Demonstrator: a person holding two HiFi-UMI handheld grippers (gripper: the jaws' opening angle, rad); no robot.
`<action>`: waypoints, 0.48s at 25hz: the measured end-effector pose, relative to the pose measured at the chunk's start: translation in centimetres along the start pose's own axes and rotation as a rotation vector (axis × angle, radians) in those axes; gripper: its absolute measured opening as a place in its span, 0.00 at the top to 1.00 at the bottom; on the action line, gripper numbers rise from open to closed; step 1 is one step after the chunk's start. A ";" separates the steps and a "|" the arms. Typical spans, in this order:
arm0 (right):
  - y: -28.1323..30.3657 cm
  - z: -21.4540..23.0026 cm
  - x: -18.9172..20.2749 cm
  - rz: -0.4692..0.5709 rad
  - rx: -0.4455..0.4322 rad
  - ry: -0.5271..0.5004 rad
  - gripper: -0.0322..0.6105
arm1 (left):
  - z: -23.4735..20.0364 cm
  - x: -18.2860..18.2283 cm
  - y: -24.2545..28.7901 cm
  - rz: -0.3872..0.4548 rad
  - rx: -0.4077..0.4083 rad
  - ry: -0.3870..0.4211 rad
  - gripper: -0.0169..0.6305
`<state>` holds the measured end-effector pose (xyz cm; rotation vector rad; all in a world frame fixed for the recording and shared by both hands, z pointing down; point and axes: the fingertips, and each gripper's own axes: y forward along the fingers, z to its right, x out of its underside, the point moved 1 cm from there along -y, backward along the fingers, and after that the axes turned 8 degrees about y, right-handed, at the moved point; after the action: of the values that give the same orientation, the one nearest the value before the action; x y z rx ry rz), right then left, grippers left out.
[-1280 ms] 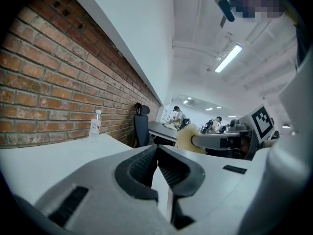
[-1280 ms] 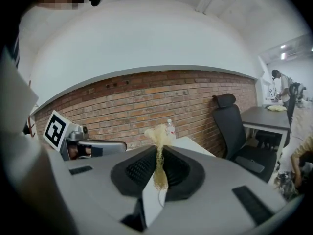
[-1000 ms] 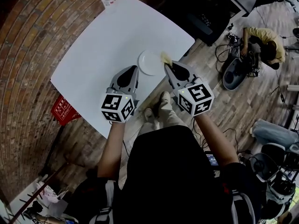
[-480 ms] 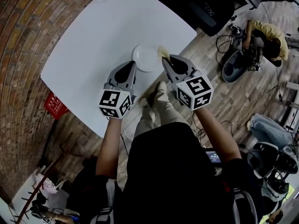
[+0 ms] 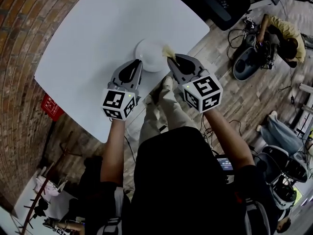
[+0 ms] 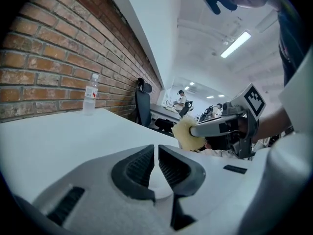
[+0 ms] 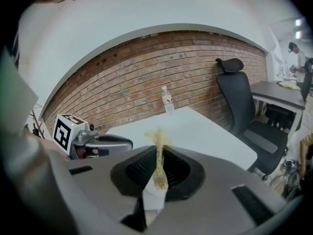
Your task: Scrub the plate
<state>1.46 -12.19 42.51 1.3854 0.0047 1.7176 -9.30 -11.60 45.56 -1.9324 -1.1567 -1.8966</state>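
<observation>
Shows white plate [image 5: 150,53] on white table [image 5: 93,38], near rim partly hidden behind left gripper [image 5: 137,62], jaws closed on nothing. Right gripper [image 5: 170,58] clamped on yellow sponge [image 5: 168,51] at plate's right rim; contact unclear.

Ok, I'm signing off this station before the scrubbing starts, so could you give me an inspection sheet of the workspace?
Surface: white table, rounded corners.
Job's things: white plate near the table's near edge; yellow scrub pad at its right rim.
Clutter: water bottle at the table's far edge, by the wall.
Grippers: left tool shut and empty, beside the plate; right tool shut on the scrub pad.
Cables: loose cables on the wooden floor, off the table.
Surroundings: brick wall, black office chair, a person sitting on the floor.
</observation>
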 end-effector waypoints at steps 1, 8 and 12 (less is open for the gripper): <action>0.0 0.3 0.3 -0.009 -0.002 0.001 0.88 | 0.1 0.3 0.3 -0.003 -0.001 0.007 0.94; 0.3 2.1 1.7 -0.047 -0.013 0.005 0.89 | 0.4 1.2 1.9 -0.020 0.018 0.020 0.94; 1.5 2.4 1.9 -0.056 -0.019 0.010 0.88 | -0.2 2.0 2.5 -0.047 0.018 0.033 0.94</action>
<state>2.50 -13.08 45.61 1.3505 0.0325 1.6744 -8.16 -12.66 48.34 -1.8733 -1.2163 -1.9271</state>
